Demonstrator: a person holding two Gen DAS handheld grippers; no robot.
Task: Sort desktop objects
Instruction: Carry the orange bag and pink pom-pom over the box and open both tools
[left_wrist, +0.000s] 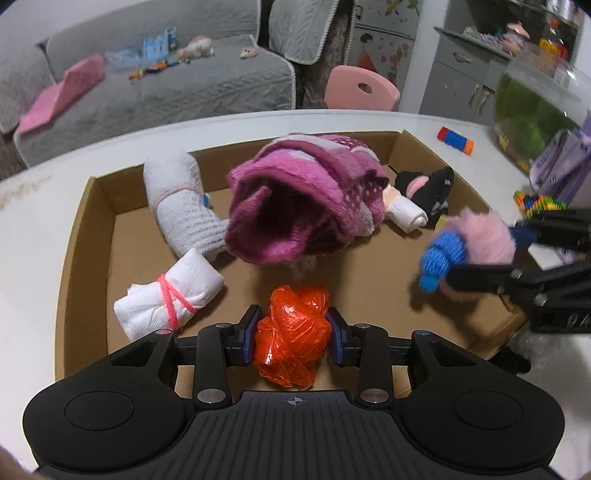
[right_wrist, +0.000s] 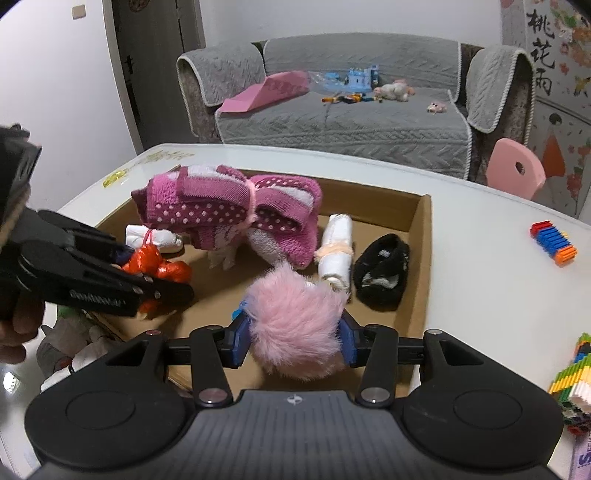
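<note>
My left gripper (left_wrist: 294, 334) is shut on a crumpled orange plastic ball (left_wrist: 293, 332), held low over the near side of a shallow cardboard tray (left_wrist: 85, 236). My right gripper (right_wrist: 294, 341) is shut on a fluffy pink pompom (right_wrist: 295, 321) with a small blue knitted cap (left_wrist: 441, 258), over the tray's right part. In the tray lie a magenta dotted towel bundle (left_wrist: 295, 199), a white rolled cloth (left_wrist: 181, 206), a white bundle tied with a pink band (left_wrist: 166, 299), a small white roll (right_wrist: 338, 251) and a black sock (right_wrist: 382, 273).
The tray sits on a white table (left_wrist: 29, 229). Colourful block pieces (right_wrist: 553, 243) lie to its right, with a striped block stack (right_wrist: 576, 373) nearer. A green fish tank (left_wrist: 532, 110) stands at the table's far right. A pink chair (left_wrist: 360, 88) and grey sofa stand beyond.
</note>
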